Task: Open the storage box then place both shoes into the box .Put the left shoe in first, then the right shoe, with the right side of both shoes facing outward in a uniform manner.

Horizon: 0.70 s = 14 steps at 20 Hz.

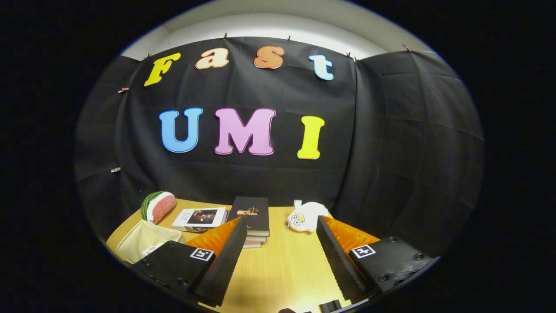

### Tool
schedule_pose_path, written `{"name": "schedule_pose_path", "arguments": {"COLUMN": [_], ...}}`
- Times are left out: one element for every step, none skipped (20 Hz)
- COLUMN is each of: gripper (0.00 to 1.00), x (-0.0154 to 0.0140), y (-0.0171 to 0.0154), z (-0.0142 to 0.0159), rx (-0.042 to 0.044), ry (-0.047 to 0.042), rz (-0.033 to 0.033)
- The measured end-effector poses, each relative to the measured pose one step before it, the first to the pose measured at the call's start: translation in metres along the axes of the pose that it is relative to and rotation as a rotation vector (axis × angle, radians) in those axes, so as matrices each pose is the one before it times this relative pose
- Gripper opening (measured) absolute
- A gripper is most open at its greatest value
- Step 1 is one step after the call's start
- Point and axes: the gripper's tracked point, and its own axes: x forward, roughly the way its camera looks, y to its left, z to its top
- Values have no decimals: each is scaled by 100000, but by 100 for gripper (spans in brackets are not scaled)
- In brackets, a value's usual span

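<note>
1. Tabletop [282,269] of pale wood spreads out under the gripper and carries everything else.
2. Gripper [281,226] hangs above that tabletop with its two fingers spread wide, nothing between them but bare wood.
3. Cream fabric storage box [139,237] sits on the tabletop beside the left finger, its top open, with something pale and small showing inside that is too hidden to name.
4. Dark book [252,213] lies on a short stack just beyond the left finger's tip.
5. White book [200,218] lies touching the dark book, on the storage box's side of it.
6. Watermelon-slice toy [158,206] stands behind the storage box, near the tabletop's far edge.
7. White plush toy [306,215] rests just beyond the right finger's tip, apart from the dark book.
</note>
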Motion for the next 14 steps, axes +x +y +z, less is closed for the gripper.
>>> {"name": "schedule_pose_path", "arguments": {"gripper": [98,98,98,99,99,98,98,98,98,98,98,98,98,98], "x": [-348,-424,-235,-297,-109,-197,70,-11,22,-35,95,-10,159,3], "y": [-265,-196,-271,-11,88,-29,-12,142,65,-22,-227,-16,-75,-44], "z": [717,595,521,367,336,241,110,158,255,78,120,48,48,56], "rx": [-1085,-967,-919,-844,-1181,-1325,-704,-16,213,56,45,174,101,-58], "ry": [-2618,-2582,-2300,-2179,-1638,-1140,-570,-454,-186,-81,131,130,-252,-213], "rz": [-77,-177,-447,113,124,-64,-51,342,169,-52,-100,-155,-97,-294]}}
